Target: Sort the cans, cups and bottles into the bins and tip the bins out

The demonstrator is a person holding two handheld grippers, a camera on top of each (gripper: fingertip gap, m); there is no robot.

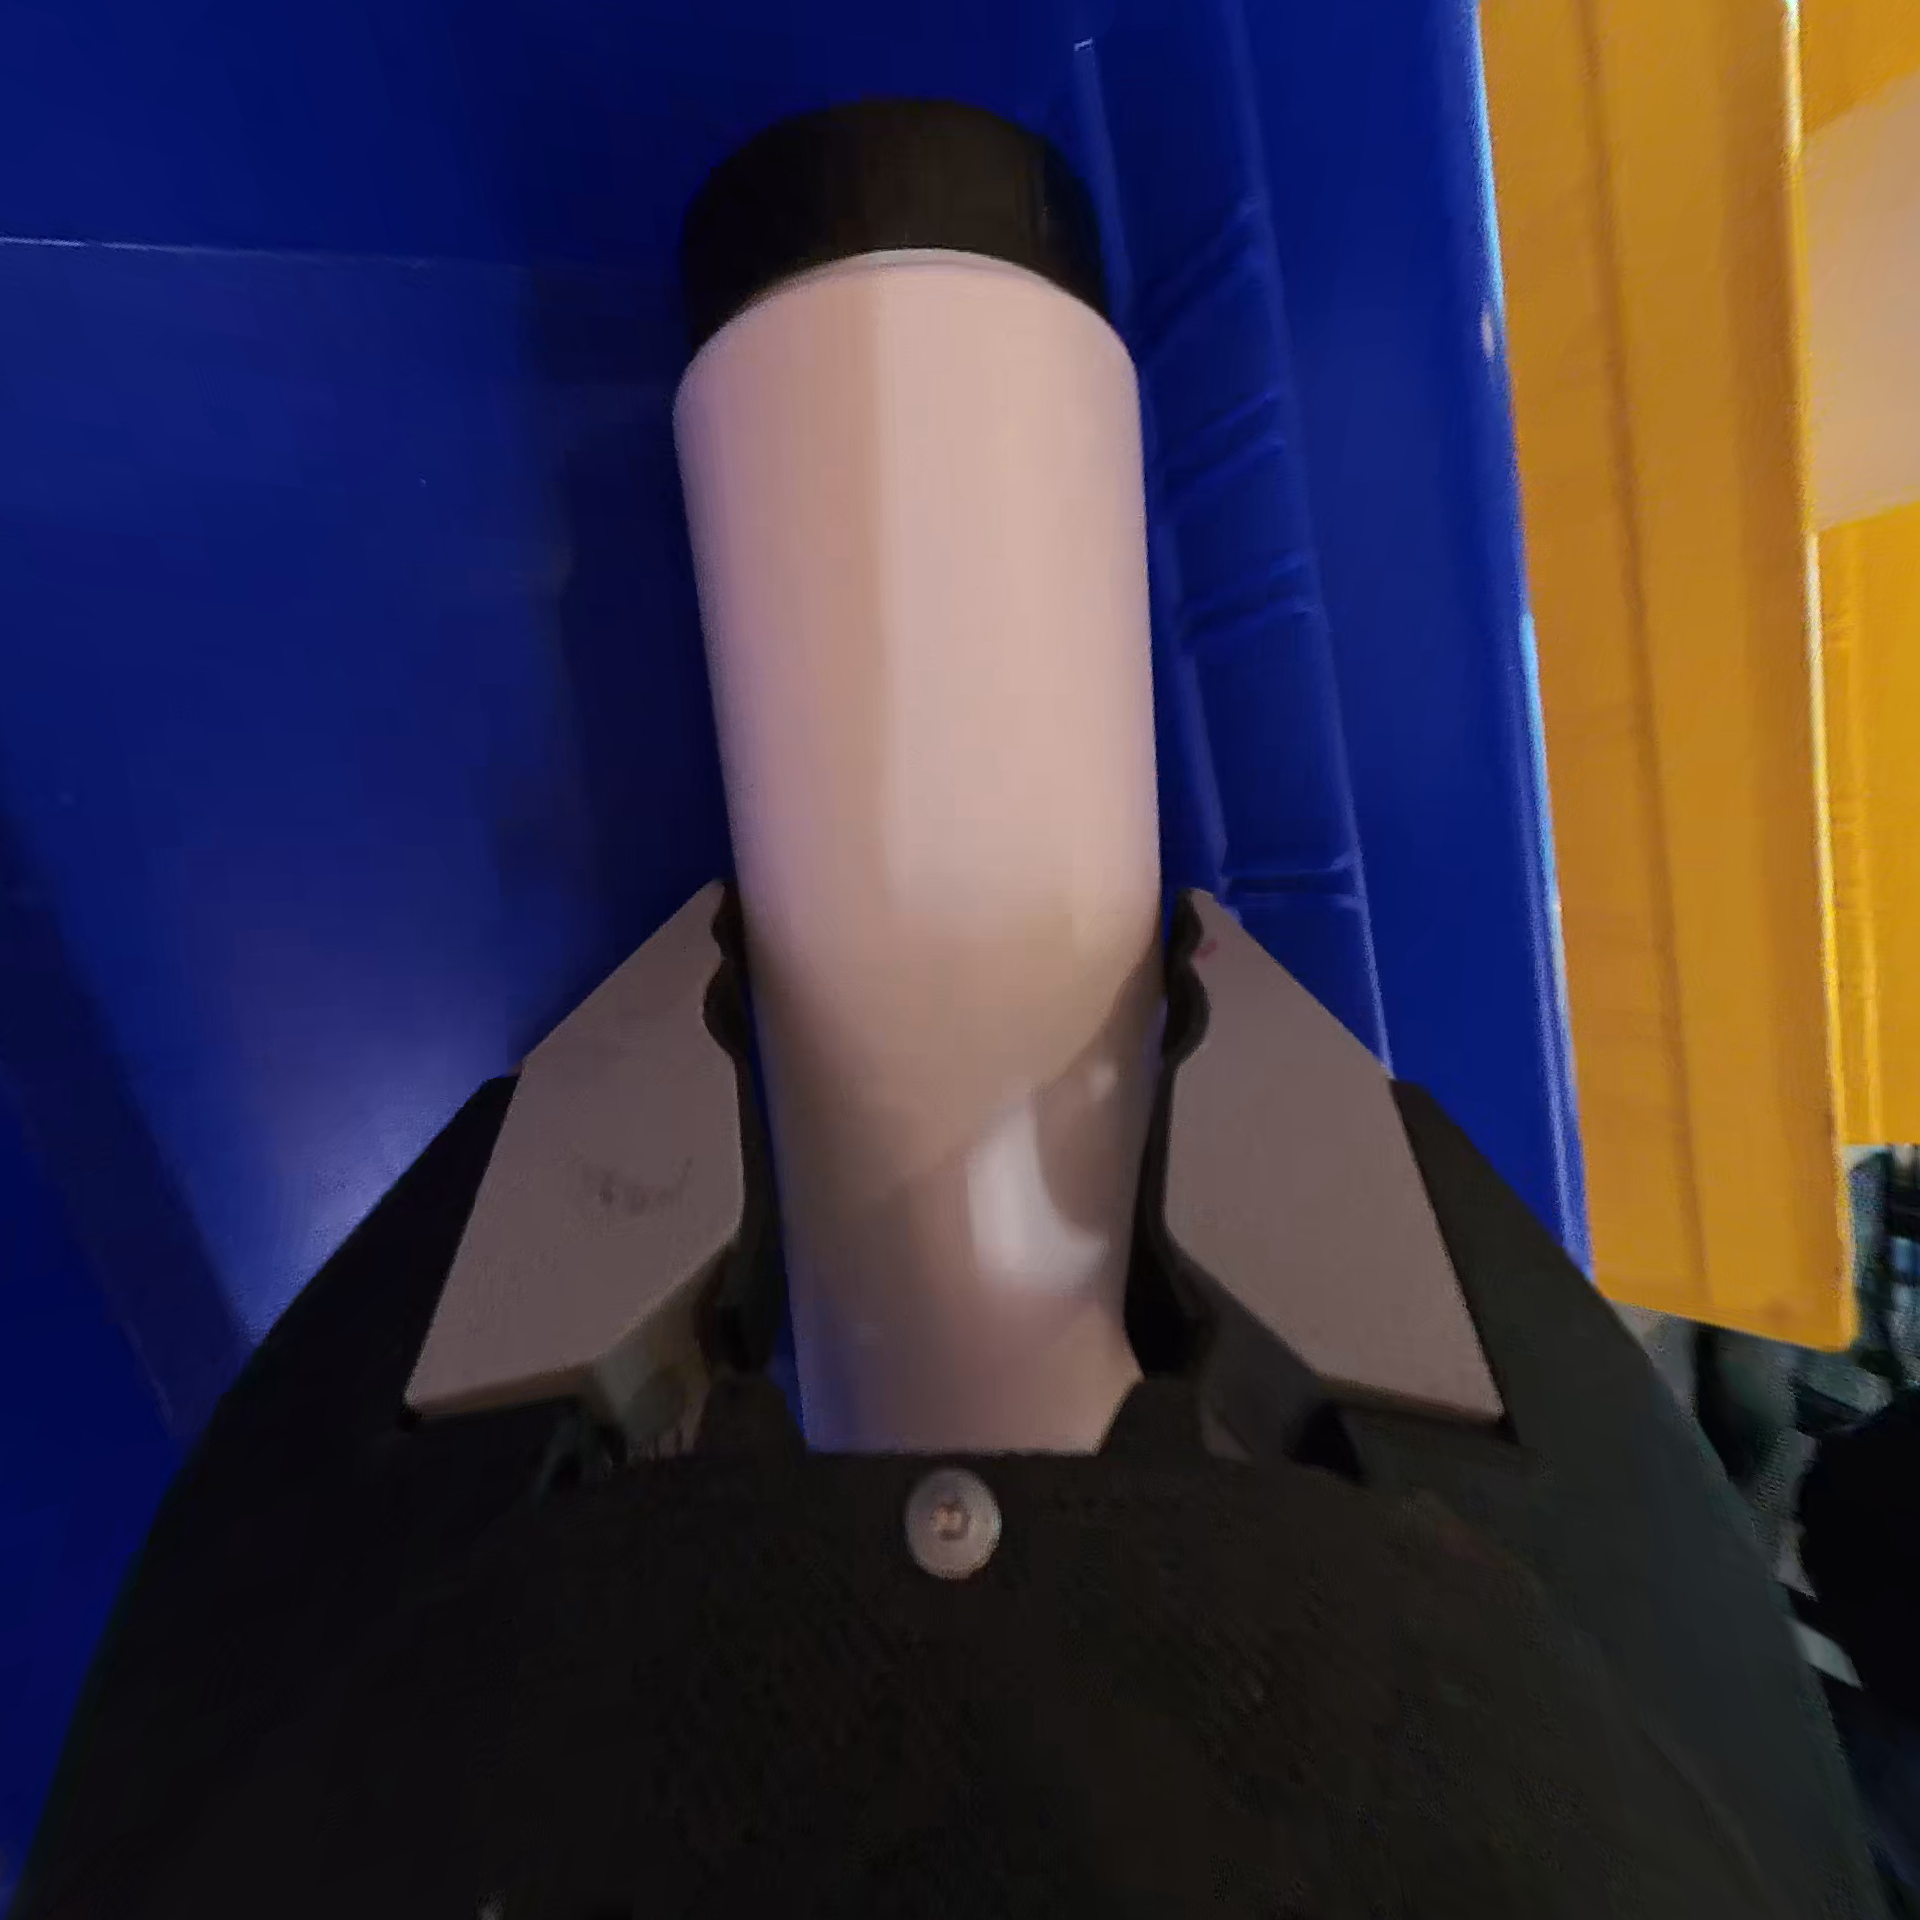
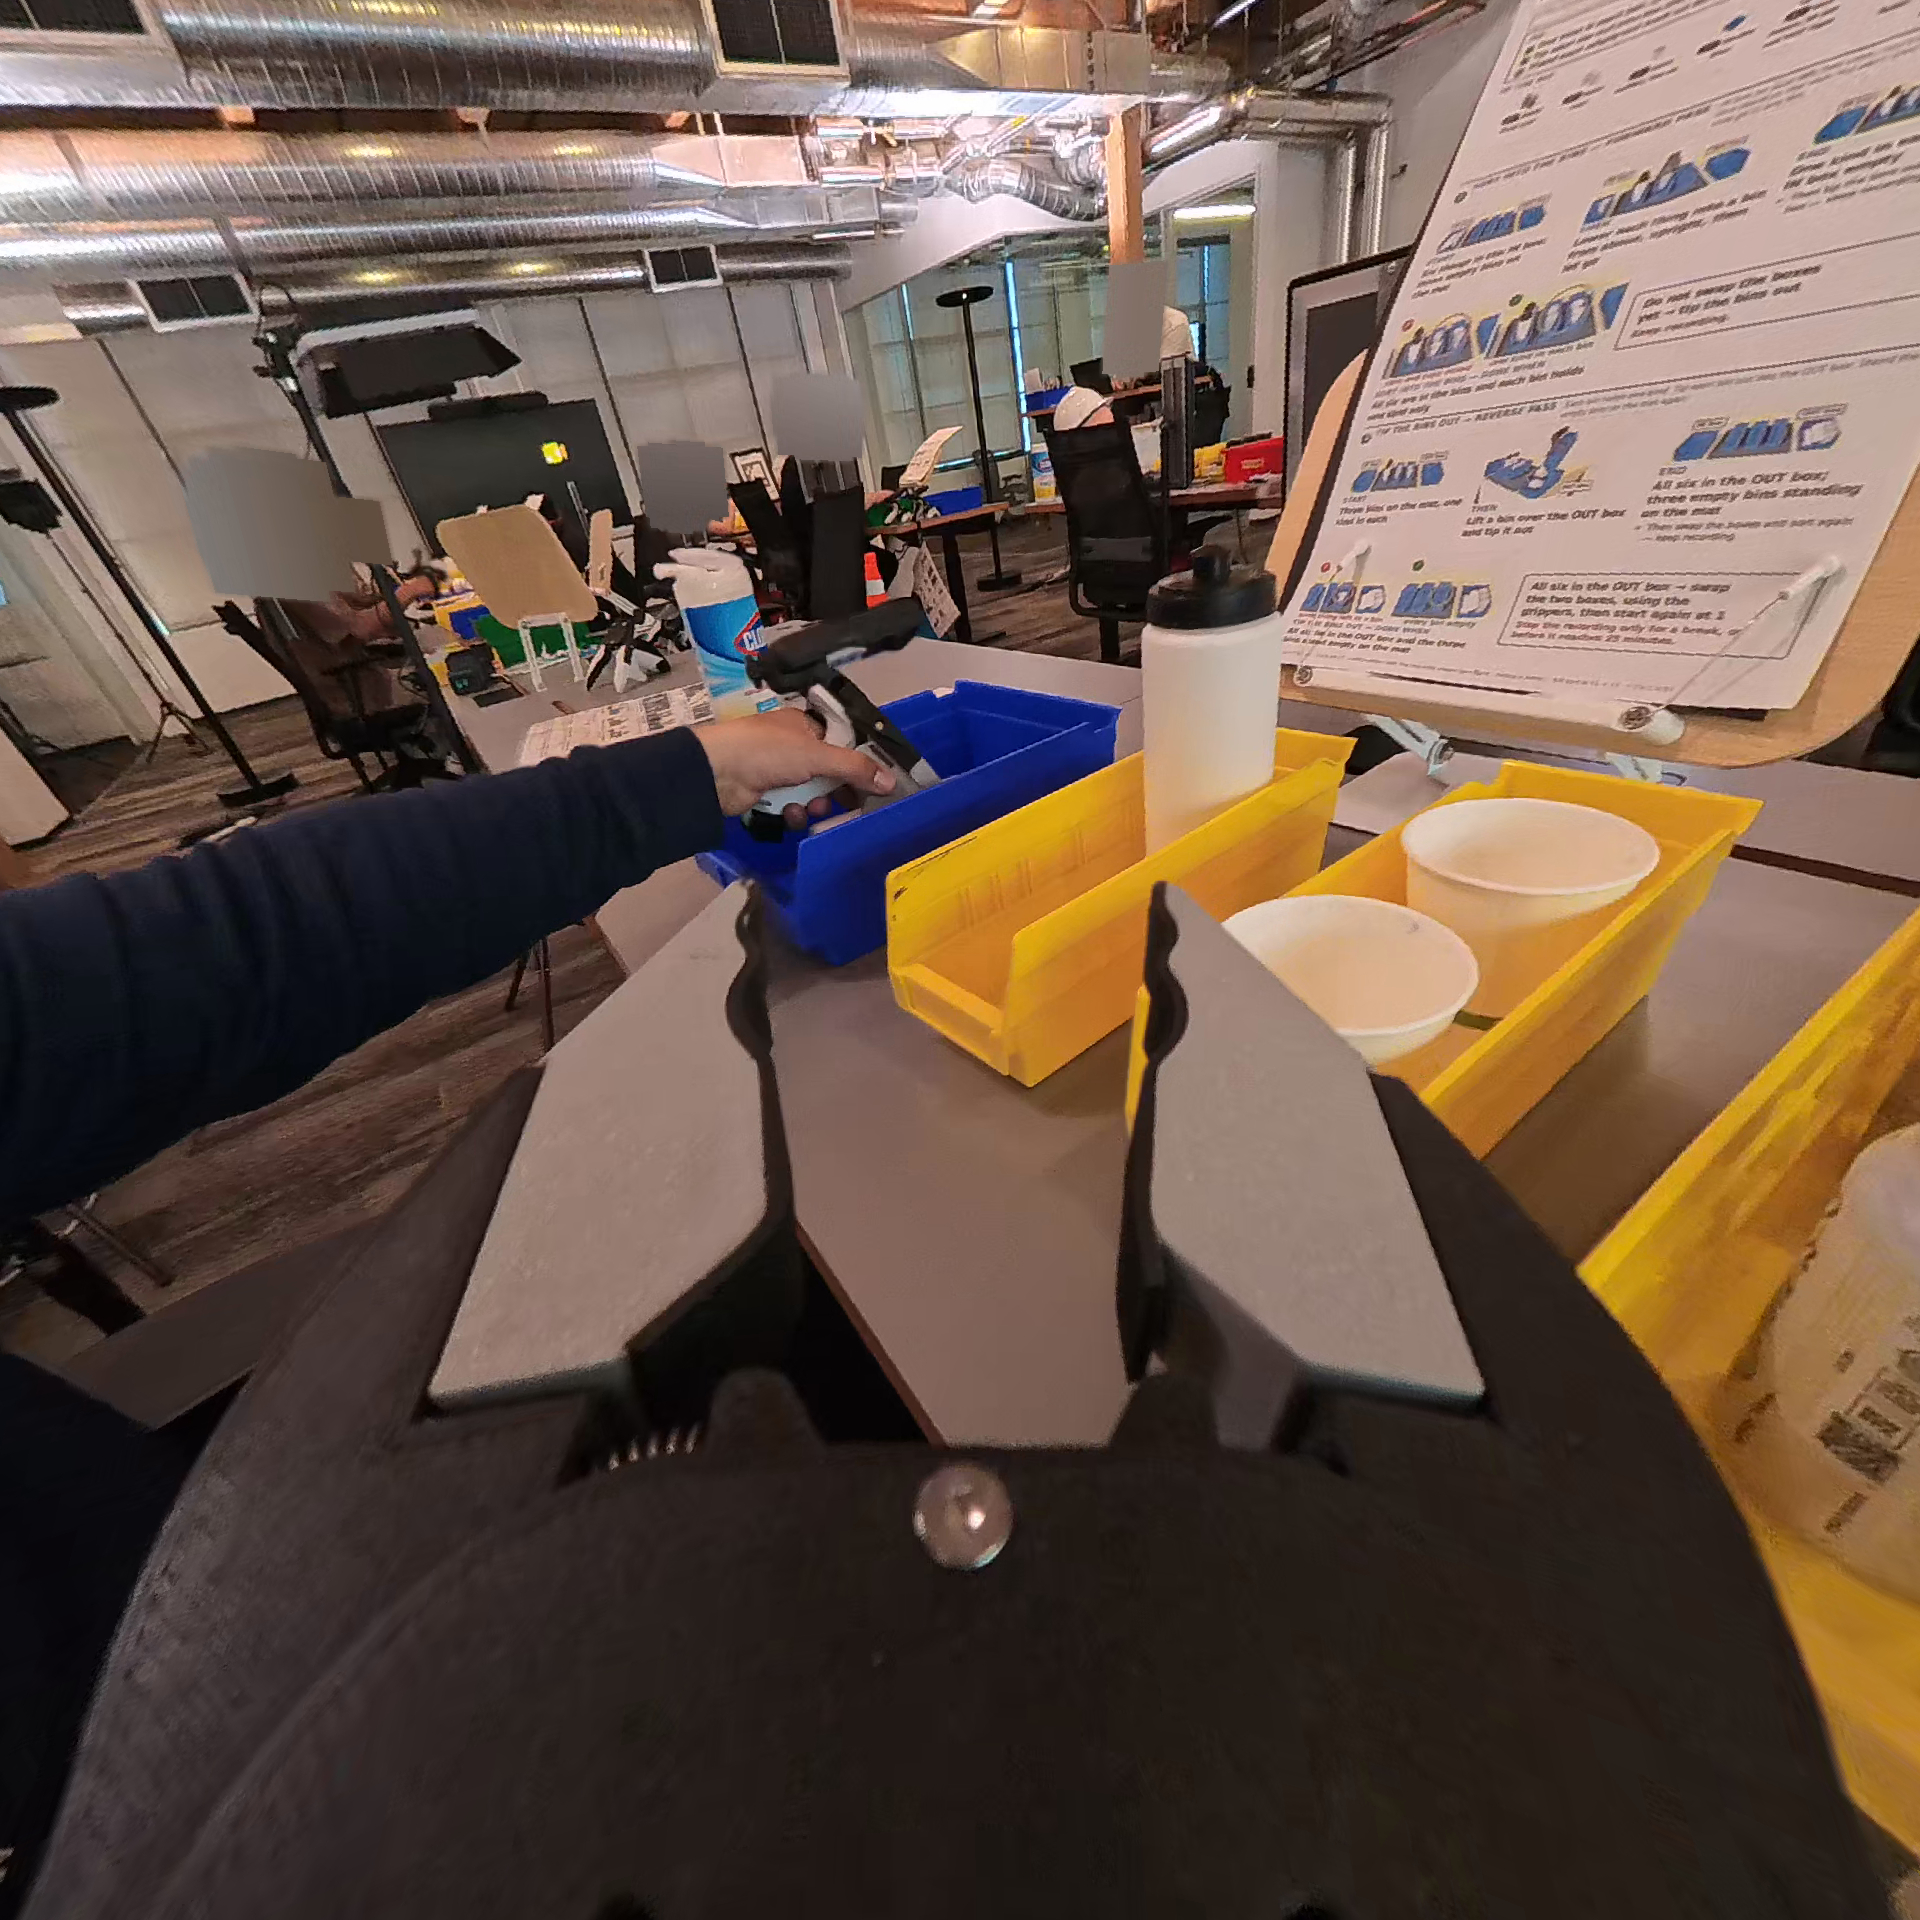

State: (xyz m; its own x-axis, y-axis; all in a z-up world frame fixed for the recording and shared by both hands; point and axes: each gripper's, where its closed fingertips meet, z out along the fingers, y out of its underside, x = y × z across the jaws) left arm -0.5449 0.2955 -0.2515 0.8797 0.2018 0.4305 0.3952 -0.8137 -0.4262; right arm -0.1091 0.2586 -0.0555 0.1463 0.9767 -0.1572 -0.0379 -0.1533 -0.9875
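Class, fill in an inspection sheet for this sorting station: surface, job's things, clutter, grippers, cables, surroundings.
Surface: grey table, bins standing on it.
Job's things: white bottle upright in a yellow bin; two paper cups in a second yellow bin; pale bottle held inside the blue bin.
Clutter: wipes canister; instruction board.
Grippers: left gripper shut on the pale bottle; right gripper open, empty.
Cables: nothing seen.
Surroundings: office desks, chairs, ceiling ducts.

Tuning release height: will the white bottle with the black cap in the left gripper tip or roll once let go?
The bottle is tall, narrow and smooth, so probably tippy and slippery. Round body: likely rolls if it falls inside the blue bin. Looks rigid between the left gripper jaws.
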